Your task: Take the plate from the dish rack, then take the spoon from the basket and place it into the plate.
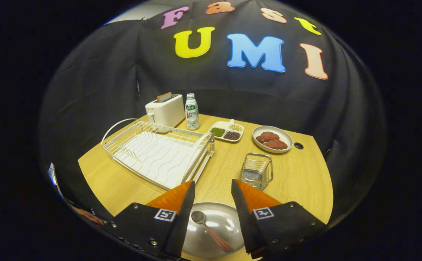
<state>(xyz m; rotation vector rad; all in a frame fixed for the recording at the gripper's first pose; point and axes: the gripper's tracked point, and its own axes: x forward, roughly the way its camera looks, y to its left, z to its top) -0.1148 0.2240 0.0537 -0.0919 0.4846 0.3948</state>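
From my feed, the far left of the desk (229, 170) carries a white toaster (165, 110) with a slice standing in it, and nearer on that side sits the dish rack (160, 154), which I see with no plate in its slots. Just right of the toaster stands a bottle (192, 111), then a divided tray (227, 131) of beans and grains. Nearer to me, in the middle, my claw (213, 190) hangs released, fingers spread apart and gripping nothing. Below and between them lies the plate (229, 221) on the near edge of the desk, with the spoon (211, 230) resting inside it, bowl end toward the far side, handle toward me. Just beyond the right finger stands the wire basket (256, 170), which looks to hold nothing now, and far right is a bowl (272, 139) with two reddish patties. I judge both steps done: plate out, spoon in it; only pulling away is left.
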